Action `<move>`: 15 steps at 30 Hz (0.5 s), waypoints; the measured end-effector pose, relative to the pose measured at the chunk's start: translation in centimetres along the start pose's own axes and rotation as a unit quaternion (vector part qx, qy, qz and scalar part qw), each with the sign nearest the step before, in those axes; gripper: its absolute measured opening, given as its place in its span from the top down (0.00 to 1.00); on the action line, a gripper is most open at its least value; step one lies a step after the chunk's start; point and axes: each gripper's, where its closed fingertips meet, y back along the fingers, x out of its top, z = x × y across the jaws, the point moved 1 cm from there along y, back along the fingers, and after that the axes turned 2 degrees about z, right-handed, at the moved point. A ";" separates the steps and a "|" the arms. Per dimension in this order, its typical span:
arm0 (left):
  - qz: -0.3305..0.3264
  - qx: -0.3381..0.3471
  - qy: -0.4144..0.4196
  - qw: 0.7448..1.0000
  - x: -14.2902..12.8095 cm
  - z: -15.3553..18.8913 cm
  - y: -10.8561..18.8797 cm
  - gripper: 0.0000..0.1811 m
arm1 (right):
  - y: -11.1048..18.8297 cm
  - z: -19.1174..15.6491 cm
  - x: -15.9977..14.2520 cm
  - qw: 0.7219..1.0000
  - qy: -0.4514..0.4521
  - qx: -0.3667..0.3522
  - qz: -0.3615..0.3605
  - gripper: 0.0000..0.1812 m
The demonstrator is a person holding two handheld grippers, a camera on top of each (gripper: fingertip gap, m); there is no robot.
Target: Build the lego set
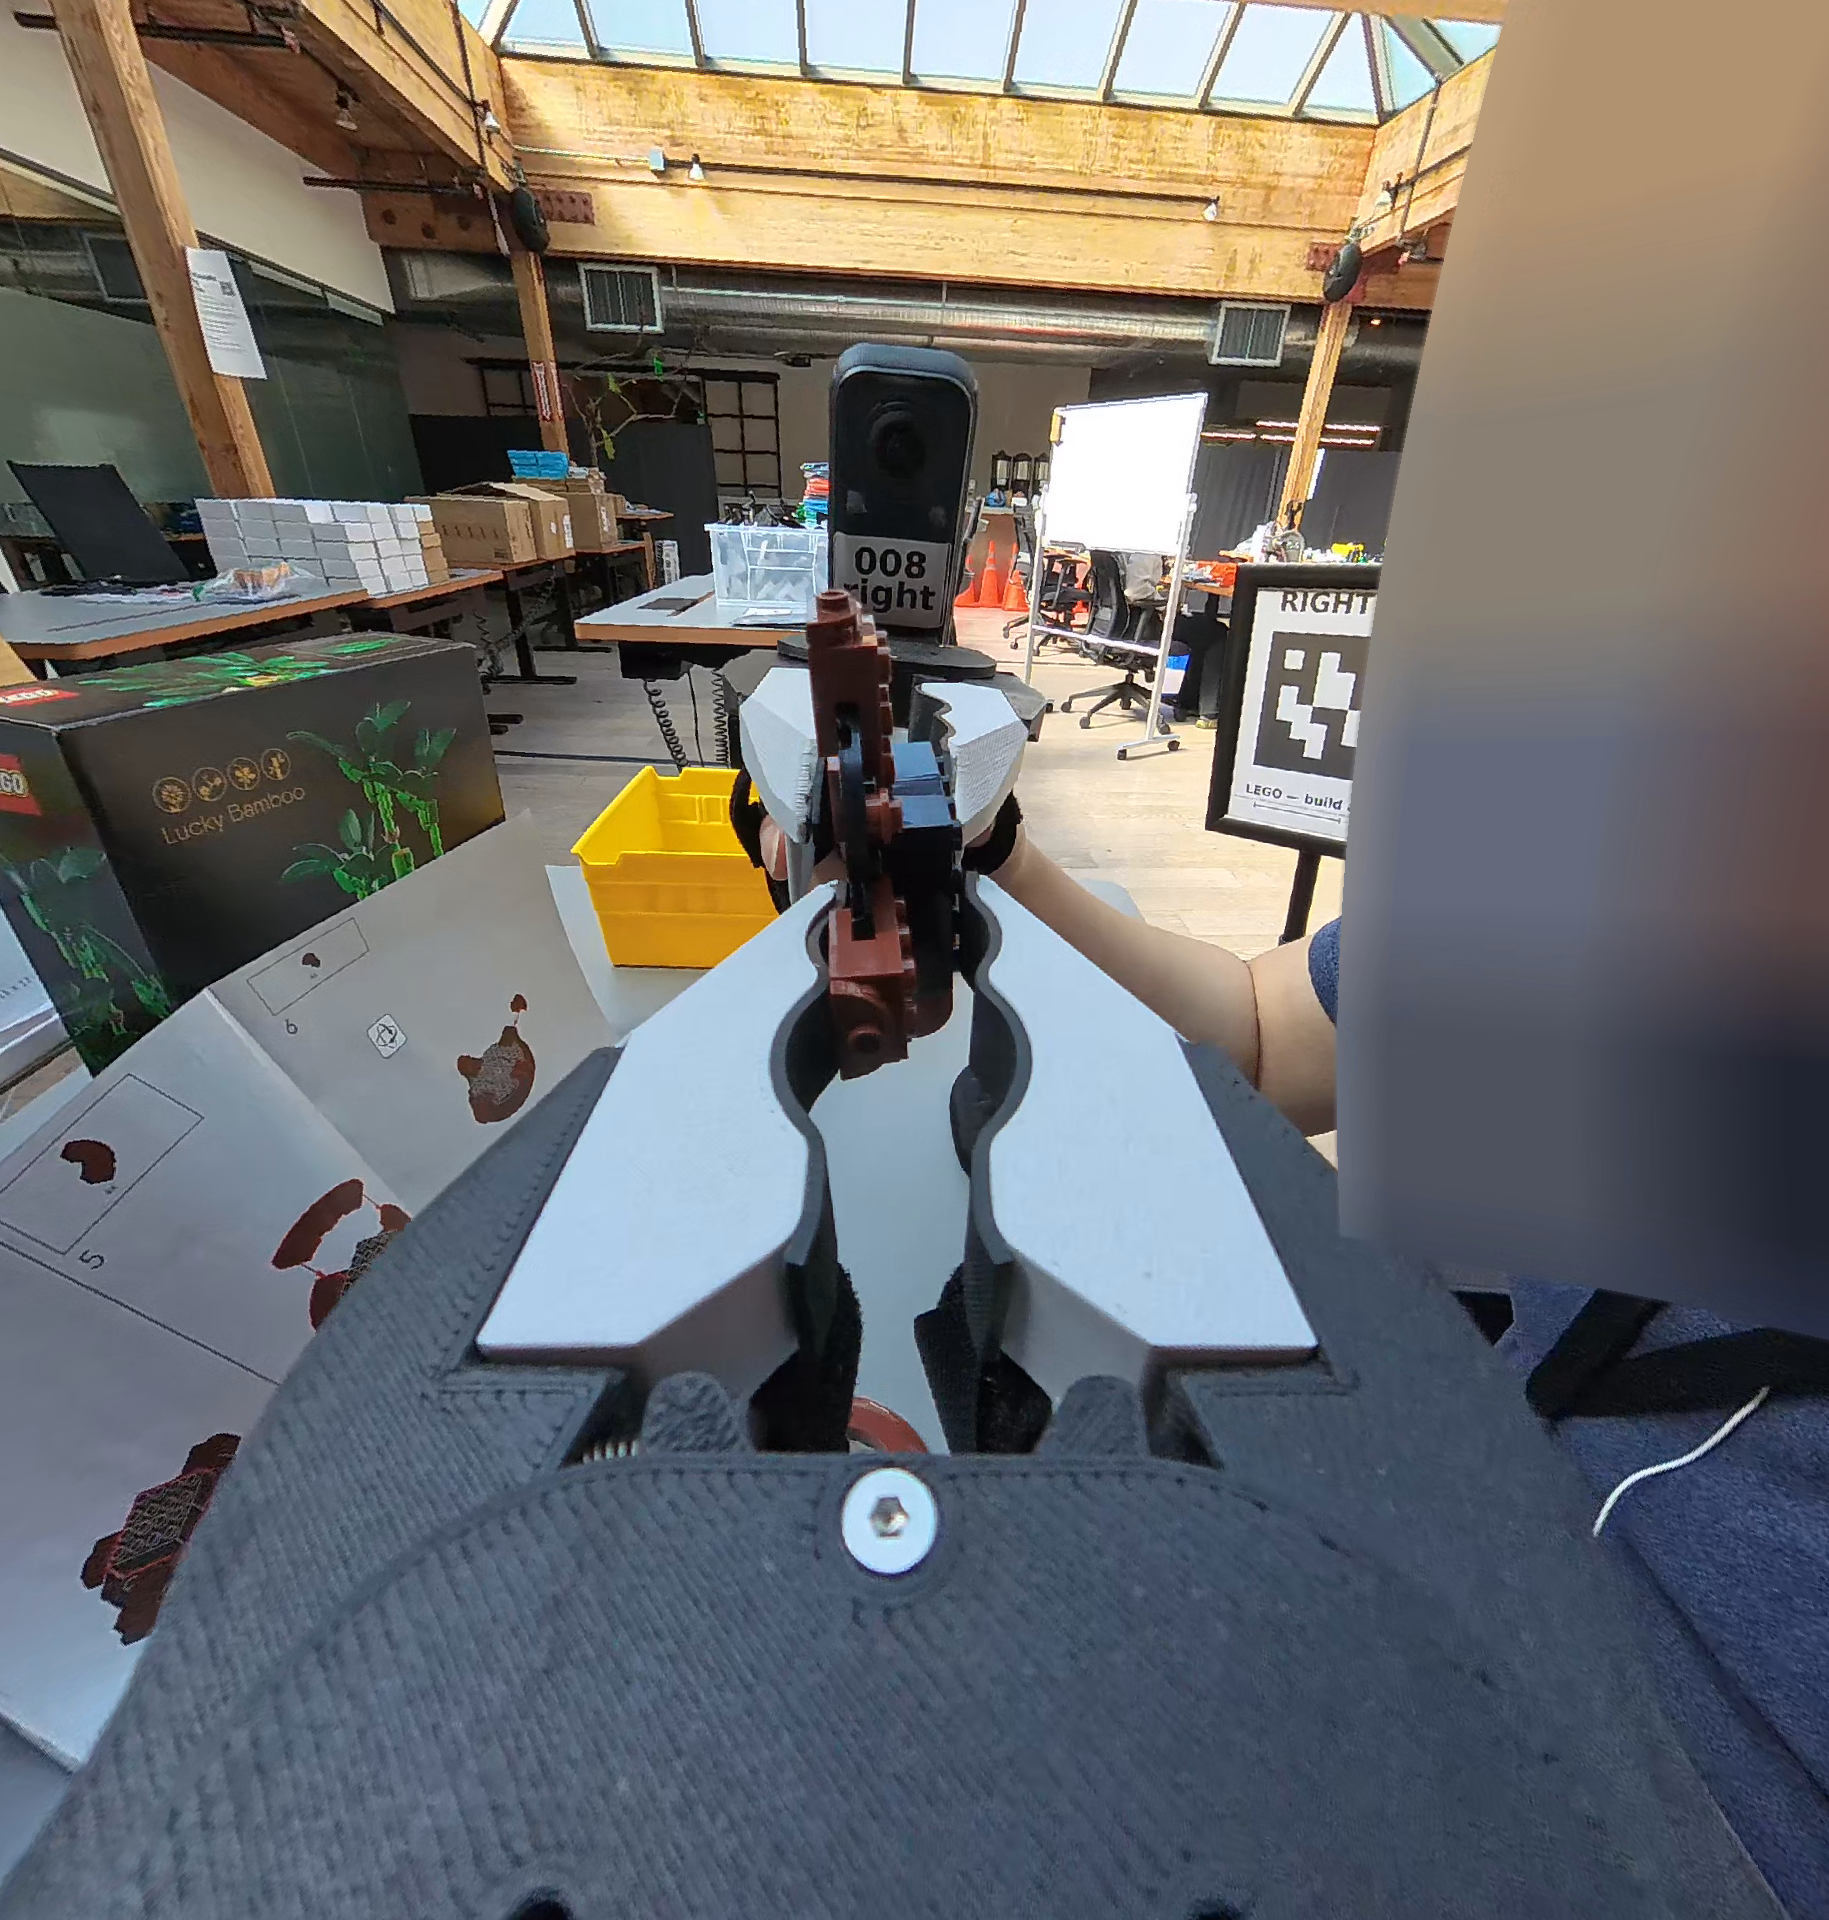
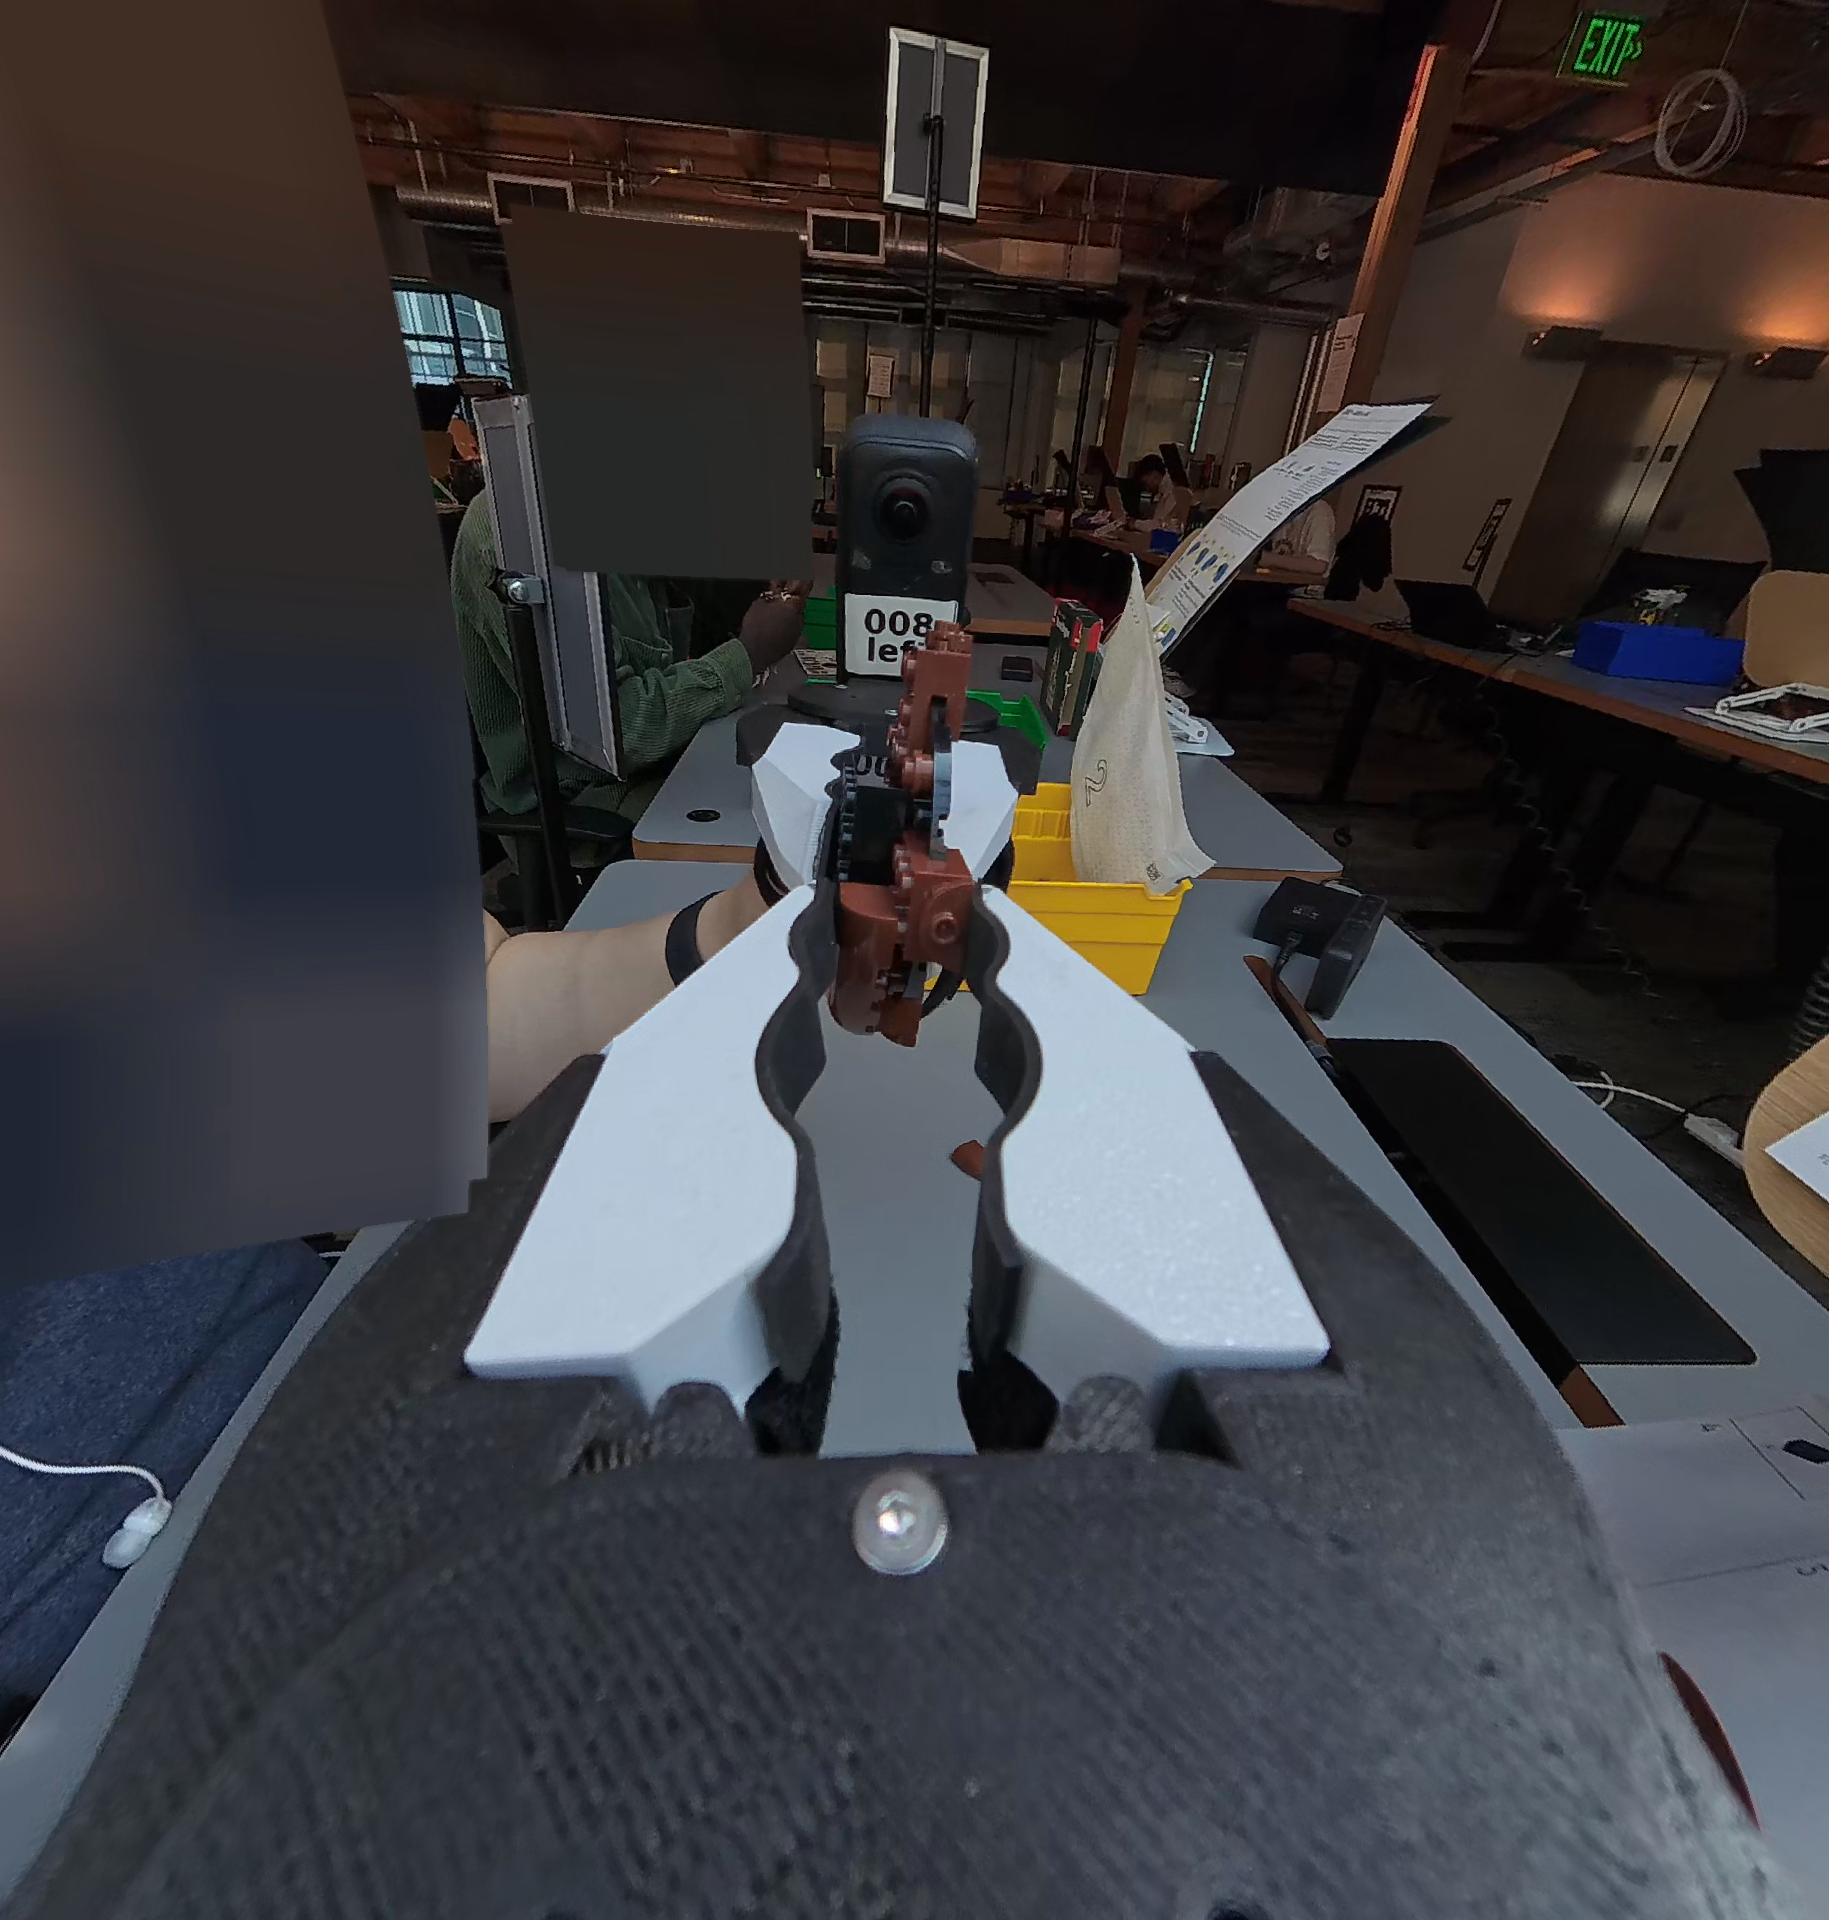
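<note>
In the left wrist view, the left gripper point(image 1: 894, 940) is clenching the near end of the reddish-brown and black brick assembly point(image 1: 868, 831) above the worktop point(image 1: 577, 997), while in the right wrist view the right gripper point(image 2: 894, 935) is likewise gripping it, so the two are probably pressing pieces together, which next needs a squarely aligned squeeze.

Two hand-held grippers point(image 1: 894, 914) point(image 2: 894, 914), one brick assembly point(image 1: 868, 894), one yellow bin point(image 1: 671, 883), one box point(image 1: 214, 810).

We list: brown, black and dark-blue lego assembly point(image 1: 868, 831); yellow bin point(image 1: 671, 873); white-fingered, black-bodied left gripper point(image 1: 894, 914).
</note>
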 end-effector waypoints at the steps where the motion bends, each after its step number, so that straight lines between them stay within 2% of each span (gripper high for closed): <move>1: 0.001 -0.002 -0.006 1.000 0.0 0.1 0.0 0.90 | 0.0 -0.1 0.0 1.000 0.001 0.003 0.000 0.87; 15: -0.001 -0.010 -0.039 0.999 0.3 0.9 0.3 0.90 | -0.3 -1.0 0.4 1.000 0.020 0.011 0.006 0.88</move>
